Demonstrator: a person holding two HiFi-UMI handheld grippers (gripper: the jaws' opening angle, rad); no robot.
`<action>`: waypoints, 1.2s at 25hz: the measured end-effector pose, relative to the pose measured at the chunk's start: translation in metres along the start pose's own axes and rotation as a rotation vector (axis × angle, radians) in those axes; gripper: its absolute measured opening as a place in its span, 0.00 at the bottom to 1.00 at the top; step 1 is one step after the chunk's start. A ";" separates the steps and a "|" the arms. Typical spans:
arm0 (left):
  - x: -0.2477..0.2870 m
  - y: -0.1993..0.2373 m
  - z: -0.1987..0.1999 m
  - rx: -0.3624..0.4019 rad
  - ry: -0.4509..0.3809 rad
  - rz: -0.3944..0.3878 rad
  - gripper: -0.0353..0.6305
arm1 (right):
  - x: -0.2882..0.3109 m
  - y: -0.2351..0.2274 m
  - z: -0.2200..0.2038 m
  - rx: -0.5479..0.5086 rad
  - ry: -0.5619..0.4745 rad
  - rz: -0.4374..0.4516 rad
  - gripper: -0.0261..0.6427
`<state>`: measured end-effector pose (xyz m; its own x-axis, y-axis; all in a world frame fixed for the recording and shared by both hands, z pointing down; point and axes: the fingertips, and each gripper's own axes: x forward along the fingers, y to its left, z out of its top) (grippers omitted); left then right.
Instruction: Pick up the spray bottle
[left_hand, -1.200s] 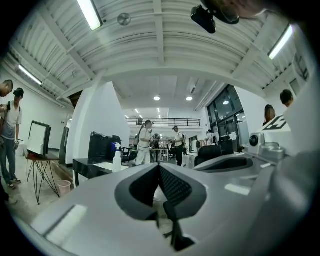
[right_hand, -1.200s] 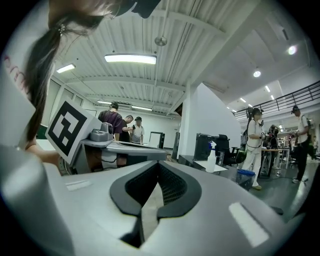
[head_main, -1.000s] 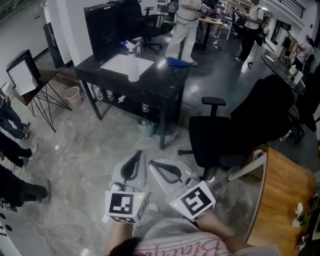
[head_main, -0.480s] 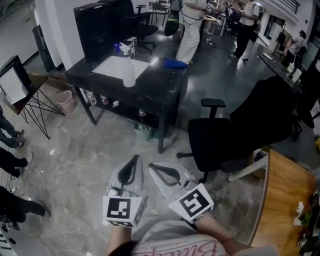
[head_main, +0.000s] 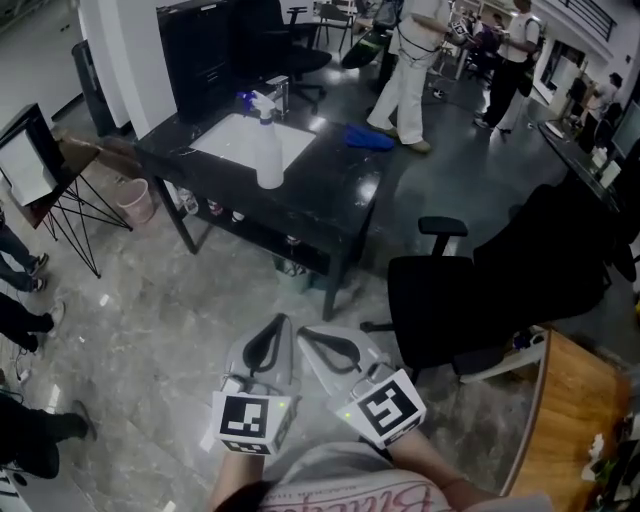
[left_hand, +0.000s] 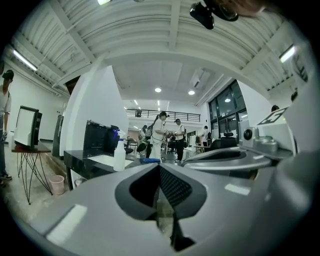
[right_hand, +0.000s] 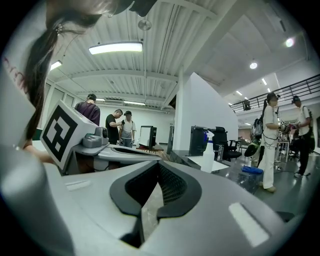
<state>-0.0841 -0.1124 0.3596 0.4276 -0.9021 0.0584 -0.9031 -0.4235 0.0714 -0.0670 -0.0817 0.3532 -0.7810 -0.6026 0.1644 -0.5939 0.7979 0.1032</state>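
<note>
Left hand-held gripper (head_main: 276, 320) and right hand-held gripper (head_main: 306, 333), closed and empty, aim at the upright spray bottle (head_main: 268, 150) on the worktop (head_main: 335, 195), well apart.

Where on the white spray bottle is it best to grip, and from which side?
Probably the round body of the spray bottle, below the trigger head, coming level from the near side of the table. It stands upright with that side free, and the body is wider and straighter than the neck, so the jaws can close squarely on it.
</note>
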 end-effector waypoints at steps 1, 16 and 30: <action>0.007 0.006 0.001 -0.002 0.002 0.005 0.05 | 0.007 -0.006 0.001 -0.003 -0.002 0.003 0.04; 0.149 0.092 0.020 0.034 0.020 0.062 0.05 | 0.114 -0.135 0.014 0.012 0.004 0.040 0.04; 0.239 0.156 0.004 0.018 0.009 0.118 0.32 | 0.179 -0.202 0.004 0.014 0.025 0.073 0.04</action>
<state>-0.1227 -0.3944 0.3804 0.3188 -0.9449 0.0746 -0.9476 -0.3161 0.0459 -0.0881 -0.3507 0.3577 -0.8175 -0.5416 0.1959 -0.5379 0.8395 0.0765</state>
